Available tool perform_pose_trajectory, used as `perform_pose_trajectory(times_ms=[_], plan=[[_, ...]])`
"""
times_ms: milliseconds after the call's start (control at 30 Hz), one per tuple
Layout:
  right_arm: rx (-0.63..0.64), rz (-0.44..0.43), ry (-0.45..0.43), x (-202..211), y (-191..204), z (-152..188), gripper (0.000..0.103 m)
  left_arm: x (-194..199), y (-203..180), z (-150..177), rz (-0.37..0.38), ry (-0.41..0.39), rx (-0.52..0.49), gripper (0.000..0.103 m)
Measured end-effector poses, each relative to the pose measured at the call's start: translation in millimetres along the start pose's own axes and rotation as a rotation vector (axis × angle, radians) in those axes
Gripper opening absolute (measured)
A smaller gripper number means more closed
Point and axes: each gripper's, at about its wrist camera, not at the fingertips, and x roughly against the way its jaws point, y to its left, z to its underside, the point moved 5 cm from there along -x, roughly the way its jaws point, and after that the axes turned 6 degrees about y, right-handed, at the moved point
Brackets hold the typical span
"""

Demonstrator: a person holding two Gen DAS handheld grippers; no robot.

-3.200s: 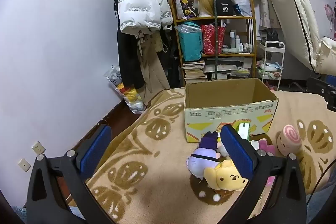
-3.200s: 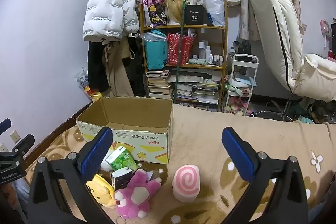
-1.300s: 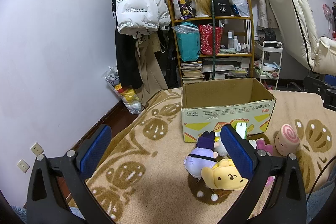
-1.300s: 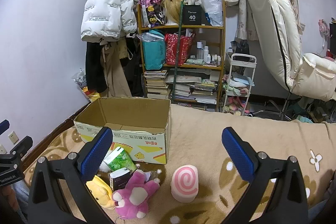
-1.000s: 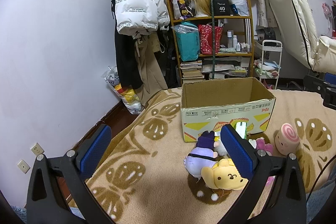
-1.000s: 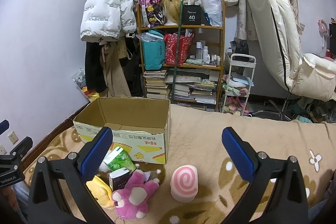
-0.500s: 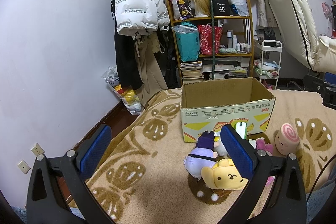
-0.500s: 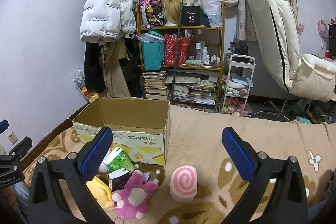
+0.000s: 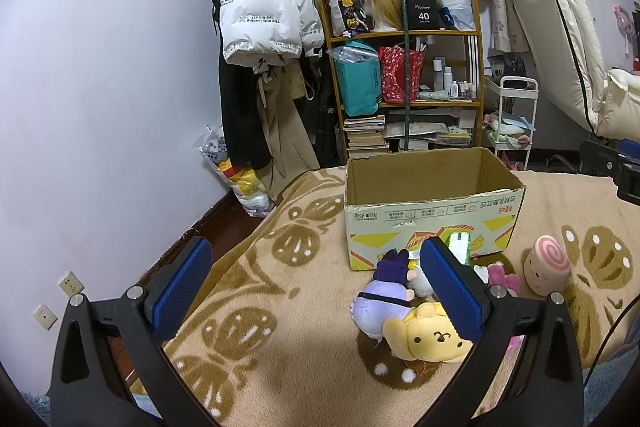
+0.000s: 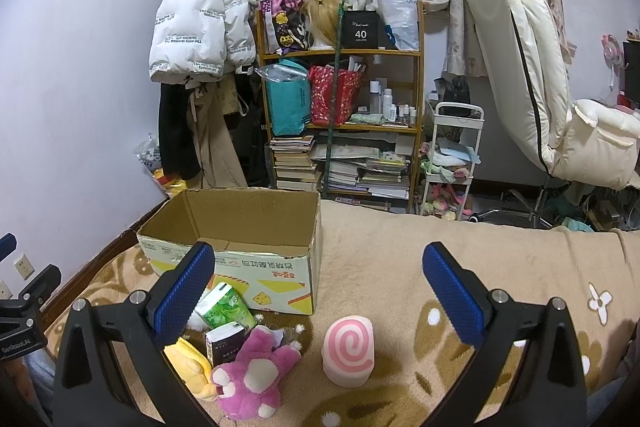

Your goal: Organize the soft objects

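Nothing shifted since before: both grippers' ridged blue fingers (image 9: 448, 283) wide apart and empty above fuzzy plush toys (image 10: 252, 383), corrugated cardboard box (image 10: 256, 251).

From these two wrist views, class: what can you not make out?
- Floor of the brown cardboard box: left view, hidden by its front wall.
- Purple plush toy: left view, face turned away.
- Yellow plush toy: right view, half behind the right gripper finger.
- Small dark packet: right view, print too small.

The left gripper's finger (image 9: 450, 287) hides part of the purple toy (image 9: 378, 303); the box (image 10: 240, 227) floor is unseen.
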Motion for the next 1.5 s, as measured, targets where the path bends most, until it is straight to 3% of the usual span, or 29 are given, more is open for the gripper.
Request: perform_pose_trajectory(times_ms=[300, 667, 1233, 1500], plan=[[0.018, 0.003, 0.037, -7, 1, 3, 0.103, -19, -5, 1, 0.042, 0.07, 0.004, 0.102], [0.052, 0.035, 0.13, -50, -3, 10, 0.103, -63, -27, 16, 0.118, 0.233, 0.062, 0.102], [-0.017, 0.067, 0.349, -111, -29, 42, 0.103, -92, -82, 53, 0.194, 0.383, -0.069, 0.102], [-0.049, 0.097, 0.502, -139, -44, 68, 0.103, -98, -96, 68, 0.219, 0.438, -0.117, 0.102]])
